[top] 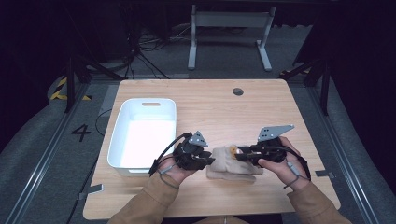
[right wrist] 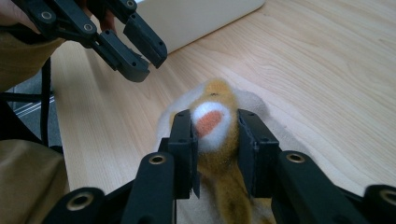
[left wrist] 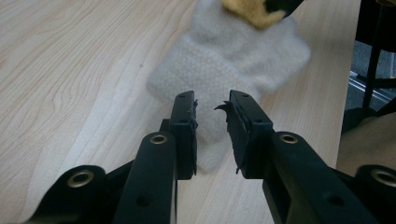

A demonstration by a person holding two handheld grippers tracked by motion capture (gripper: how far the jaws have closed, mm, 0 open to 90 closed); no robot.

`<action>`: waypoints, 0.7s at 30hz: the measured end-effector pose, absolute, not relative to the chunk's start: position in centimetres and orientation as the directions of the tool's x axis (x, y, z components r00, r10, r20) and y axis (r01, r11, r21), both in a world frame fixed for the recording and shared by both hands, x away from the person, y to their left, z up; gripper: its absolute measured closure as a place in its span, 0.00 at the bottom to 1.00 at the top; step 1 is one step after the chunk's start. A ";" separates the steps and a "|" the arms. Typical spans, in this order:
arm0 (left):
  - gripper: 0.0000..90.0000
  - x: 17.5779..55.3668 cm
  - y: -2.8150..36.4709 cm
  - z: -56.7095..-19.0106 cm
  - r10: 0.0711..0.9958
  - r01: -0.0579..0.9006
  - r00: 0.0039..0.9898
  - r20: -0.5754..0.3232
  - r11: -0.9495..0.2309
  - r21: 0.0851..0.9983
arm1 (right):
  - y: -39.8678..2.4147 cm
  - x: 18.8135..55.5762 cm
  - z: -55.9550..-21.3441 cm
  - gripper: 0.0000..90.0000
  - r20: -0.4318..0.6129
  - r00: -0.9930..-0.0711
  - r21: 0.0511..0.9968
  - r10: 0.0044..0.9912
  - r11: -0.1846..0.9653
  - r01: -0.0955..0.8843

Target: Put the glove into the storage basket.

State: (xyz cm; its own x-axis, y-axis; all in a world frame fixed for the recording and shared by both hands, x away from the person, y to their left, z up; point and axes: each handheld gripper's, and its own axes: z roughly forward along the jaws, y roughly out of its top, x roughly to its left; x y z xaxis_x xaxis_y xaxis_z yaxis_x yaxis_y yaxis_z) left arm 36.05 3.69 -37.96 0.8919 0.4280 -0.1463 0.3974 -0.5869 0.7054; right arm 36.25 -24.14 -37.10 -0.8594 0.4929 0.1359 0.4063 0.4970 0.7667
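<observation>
Right claw (right wrist: 215, 140), lower centre of the right gripper view: jaws clenched on the yellow-and-white head of the plush toy (right wrist: 212, 126), pads pressing both its sides. Left claw (left wrist: 212, 123), lower centre of the left gripper view: jaws parted and released, a pale end of the toy (left wrist: 229, 60) lying between them. High view: the toy (top: 233, 164) rests on the worktop (top: 210, 100), lower centre, between both claws; a white bin (top: 142, 135) stands at left.

"4" on the floor (top: 81, 132)
</observation>
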 end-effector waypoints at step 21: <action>0.80 36.1 3.3 -38.5 0.424 0.403 0.893 -0.152 -0.602 0.689 | -23.0 37.4 -40.7 0.76 0.138 -0.859 0.680 0.493 0.583 0.444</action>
State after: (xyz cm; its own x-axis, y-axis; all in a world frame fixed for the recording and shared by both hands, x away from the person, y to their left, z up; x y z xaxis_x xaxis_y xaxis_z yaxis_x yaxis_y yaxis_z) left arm 36.12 3.32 -38.54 0.8928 0.4238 -0.1525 0.4034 -0.6018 0.6893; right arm 37.40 -22.98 -40.70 -0.8587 0.4934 0.1382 0.4444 0.5828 0.6803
